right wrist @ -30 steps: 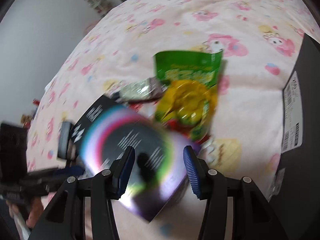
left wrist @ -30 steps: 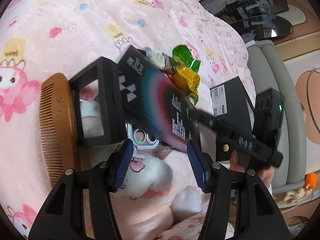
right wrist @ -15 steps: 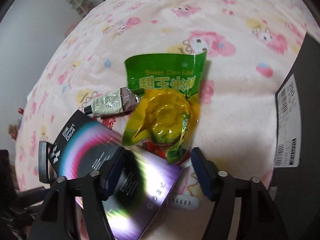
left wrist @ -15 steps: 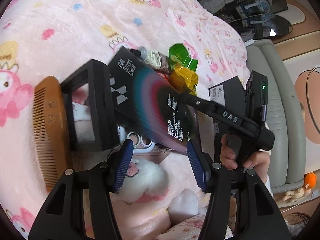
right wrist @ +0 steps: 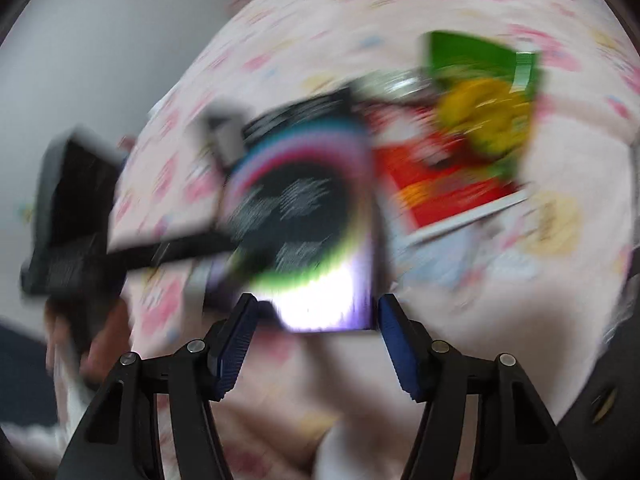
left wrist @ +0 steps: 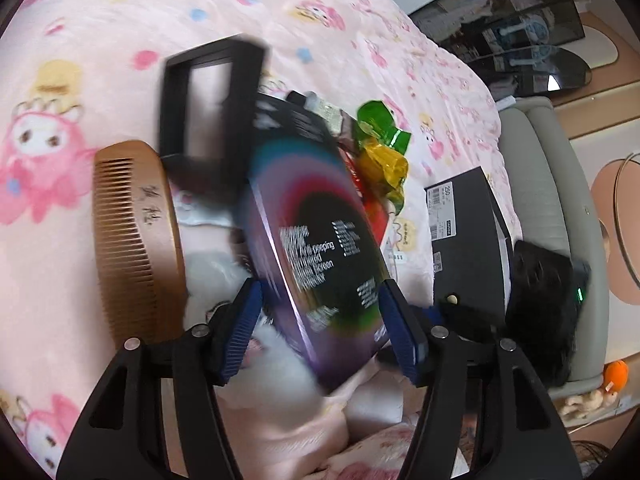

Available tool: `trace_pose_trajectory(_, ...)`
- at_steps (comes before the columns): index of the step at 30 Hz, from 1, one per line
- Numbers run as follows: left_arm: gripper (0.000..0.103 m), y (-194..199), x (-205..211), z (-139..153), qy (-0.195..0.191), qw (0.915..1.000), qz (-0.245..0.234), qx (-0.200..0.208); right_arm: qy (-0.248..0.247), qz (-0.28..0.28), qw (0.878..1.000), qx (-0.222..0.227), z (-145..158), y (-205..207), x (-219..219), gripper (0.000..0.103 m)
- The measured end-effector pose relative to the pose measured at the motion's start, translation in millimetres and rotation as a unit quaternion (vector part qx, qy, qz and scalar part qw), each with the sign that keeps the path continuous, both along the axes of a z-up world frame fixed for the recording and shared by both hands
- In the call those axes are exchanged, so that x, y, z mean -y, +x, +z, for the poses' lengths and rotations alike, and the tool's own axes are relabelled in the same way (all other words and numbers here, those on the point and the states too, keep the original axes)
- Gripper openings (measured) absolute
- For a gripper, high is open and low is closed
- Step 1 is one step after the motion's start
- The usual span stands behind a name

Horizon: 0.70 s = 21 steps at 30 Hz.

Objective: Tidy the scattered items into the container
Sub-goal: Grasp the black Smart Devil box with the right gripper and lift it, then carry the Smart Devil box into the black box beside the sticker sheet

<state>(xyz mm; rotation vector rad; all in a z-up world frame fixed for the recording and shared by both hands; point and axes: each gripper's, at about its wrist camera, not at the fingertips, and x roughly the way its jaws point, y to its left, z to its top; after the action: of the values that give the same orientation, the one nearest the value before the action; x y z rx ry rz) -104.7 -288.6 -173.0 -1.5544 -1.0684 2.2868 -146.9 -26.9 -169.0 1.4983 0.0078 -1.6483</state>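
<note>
While the flat black carton with a rainbow ring (left wrist: 316, 248) sits blurred between both wide-set jaws, the left gripper (left wrist: 320, 320) just opening and the right gripper (right wrist: 314, 332) just closing, pad contact cannot be told. One gripper should clamp firmly before carrying it to the black labelled cardboard box (left wrist: 468, 240) nearby.

Open pink bedspread (left wrist: 100, 20) up-left gives free passage; comb (left wrist: 136, 236), black frame (left wrist: 208, 108), purple box (left wrist: 316, 248), snack bags (left wrist: 380, 152), black container (left wrist: 468, 240) crowd the centre-right.

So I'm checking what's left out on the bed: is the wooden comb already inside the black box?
No, the wooden comb lies on the pink blanket, far from the black box.
</note>
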Motion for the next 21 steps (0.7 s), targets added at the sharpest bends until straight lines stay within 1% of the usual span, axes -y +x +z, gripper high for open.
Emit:
trace_pose_trajectory(2,0.059,2.9,2.9,1.2,-0.005,1.0,0.007,-0.003,0.007,-0.004,1.0,-0.027,6.3,3.1,4.3,0.058)
trace_pose_trajectory(4,0.057,0.7,4.9,-0.6,-0.009,0.9998,0.016,-0.001,0.019,-0.034,0.997,-0.067,10.4,-7.1,6.9,0.058)
trace_pose_trajectory(5,0.056,-1.8,5.4,-1.4,-0.012,0.9998,0.016,-0.001,0.022,-0.051,0.996,-0.074,8.7,-14.8,8.3,0.058)
trace_pose_trajectory(7,0.055,-11.9,5.4,-6.4,-0.024,0.9995,0.02,0.002,0.018,-0.069,0.995,-0.063,-2.1,-32.2,14.2,0.058)
trace_pose_trajectory(9,0.052,-21.8,2.9,-15.1,-0.02,0.9996,0.015,0.013,0.02,-0.066,0.997,-0.042,-16.8,-40.4,23.3,0.057)
trace_pose_trajectory(10,0.05,-25.1,0.5,-17.2,-0.019,0.9996,0.01,0.019,0.013,-0.063,0.997,-0.037,-18.4,-38.9,24.8,0.046)
trace_pose_trajectory(11,0.049,-26.1,-3.4,-16.9,-0.031,0.9992,0.008,0.023,0.004,-0.061,0.998,-0.03,-18.1,-37.1,26.9,0.047)
trace_pose_trajectory(12,0.049,-26.1,-7.3,-13.7,-0.042,0.9988,0.003,0.023,0.006,-0.066,0.997,-0.035,-15.3,-33.5,29.0,0.045)
trace_pose_trajectory(13,0.049,-24.7,-12.0,-7.1,-0.053,0.9984,-0.004,0.02,0.007,-0.067,0.997,-0.041,-11.0,-28.1,28.1,0.045)
trace_pose_trajectory(14,0.049,-22.5,-15.3,-1.0,-0.056,0.9983,-0.01,0.016,0.001,-0.068,0.997,-0.045,-5.4,-23.6,23.0,0.045)
trace_pose_trajectory(16,0.049,-17.2,-22.0,14.4,-0.05,0.9985,-0.021,0.0,-0.012,-0.074,0.996,-0.046,9.8,-16.8,10.6,0.044)
trace_pose_trajectory(18,0.049,-12.3,-31.9,33.1,-0.052,0.998,-0.032,-0.018,-0.024,-0.082,0.995,-0.06,29.3,-8.5,-5.1,0.044)
trace_pose_trajectory(19,0.049,-9.1,-41.6,47.0,-0.061,0.9969,-0.038,-0.03,-0.031,-0.088,0.993,-0.072,43.7,-2.0,-13.6,0.044)
trace_pose_trajectory(21,0.049,-4.5,-59.3,68.2,-0.079,0.9946,-0.048,-0.047,-0.037,-0.095,0.991,-0.089,62.6,8.0,-26.3,0.044)
